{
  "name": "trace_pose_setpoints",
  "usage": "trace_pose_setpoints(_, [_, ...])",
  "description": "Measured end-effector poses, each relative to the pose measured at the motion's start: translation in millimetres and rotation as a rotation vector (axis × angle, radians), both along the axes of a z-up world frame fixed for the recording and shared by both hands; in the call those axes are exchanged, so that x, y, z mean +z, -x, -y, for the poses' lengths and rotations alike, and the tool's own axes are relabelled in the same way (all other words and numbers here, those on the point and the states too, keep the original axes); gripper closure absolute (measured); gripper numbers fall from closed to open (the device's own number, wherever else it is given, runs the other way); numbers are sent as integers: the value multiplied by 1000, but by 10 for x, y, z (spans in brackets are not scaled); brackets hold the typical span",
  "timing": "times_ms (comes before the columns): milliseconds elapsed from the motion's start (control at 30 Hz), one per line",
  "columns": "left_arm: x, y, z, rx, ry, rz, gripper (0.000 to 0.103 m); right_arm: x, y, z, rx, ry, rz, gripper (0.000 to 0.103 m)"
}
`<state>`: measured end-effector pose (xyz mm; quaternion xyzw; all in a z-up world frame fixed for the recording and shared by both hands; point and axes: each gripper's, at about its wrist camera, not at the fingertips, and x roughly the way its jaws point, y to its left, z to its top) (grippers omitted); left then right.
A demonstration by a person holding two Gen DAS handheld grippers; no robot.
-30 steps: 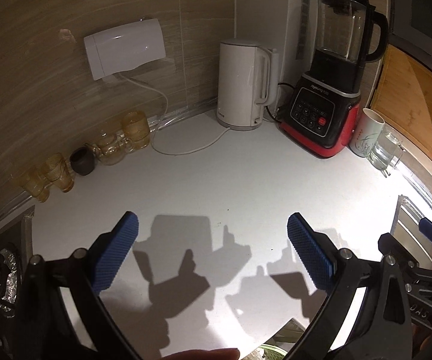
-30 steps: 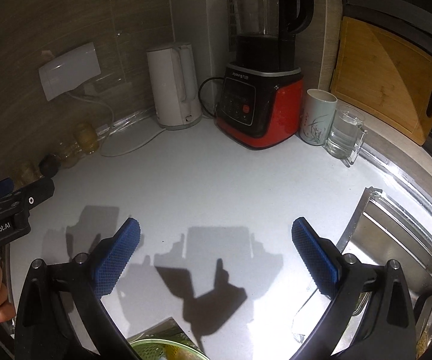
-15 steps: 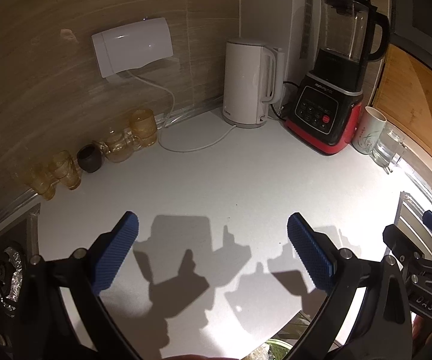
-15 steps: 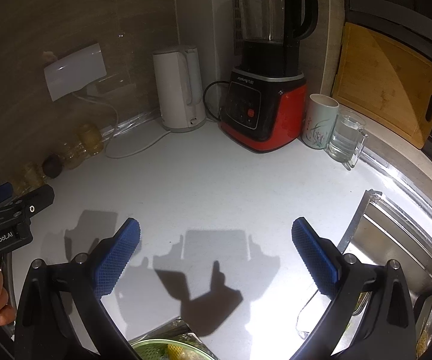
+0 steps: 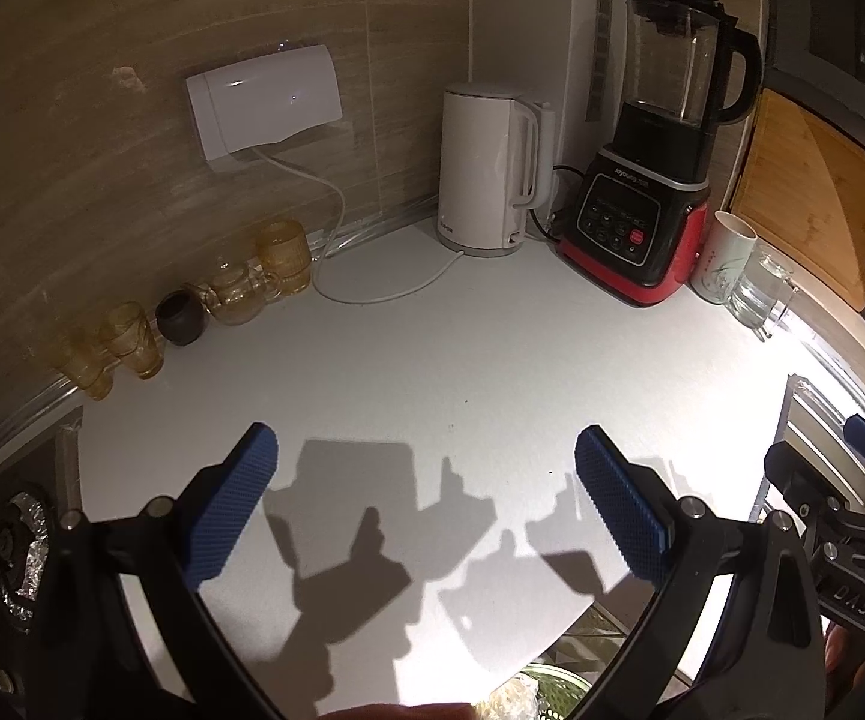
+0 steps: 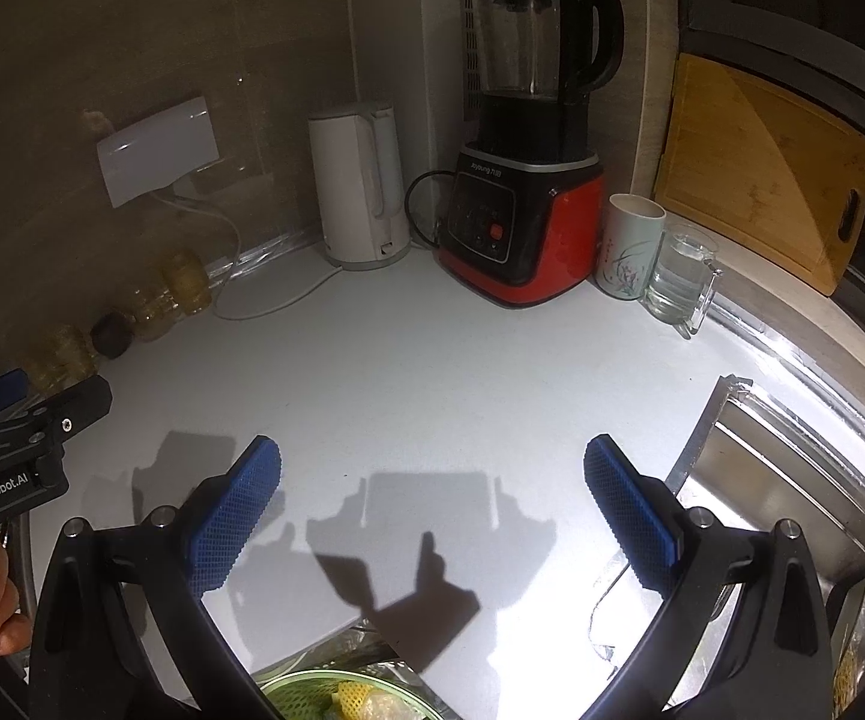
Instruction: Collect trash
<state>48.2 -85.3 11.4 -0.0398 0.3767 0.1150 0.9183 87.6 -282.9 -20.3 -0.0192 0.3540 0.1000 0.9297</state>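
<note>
The white tabletop (image 5: pixel 432 360) carried a white kettle (image 5: pixel 489 177) and a red-and-black blender (image 5: pixel 642 228) at the back corner, a mug (image 5: pixel 720 258) and glass jug (image 5: pixel 759 294) beside the blender, and amber glasses (image 5: pixel 132 342) along the left wall.

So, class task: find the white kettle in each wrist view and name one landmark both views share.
Left wrist view: white kettle stands upper centre, left of the red blender.
Right wrist view: white kettle stands upper centre-left, again left of the red blender.
Shared landmark: the red blender.
</note>
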Motion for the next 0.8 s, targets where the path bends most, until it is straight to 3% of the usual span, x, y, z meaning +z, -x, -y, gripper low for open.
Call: trace_pose_setpoints(800, [68, 156, 42, -13, 3, 11, 8, 79, 203, 69, -16, 0, 15, 3])
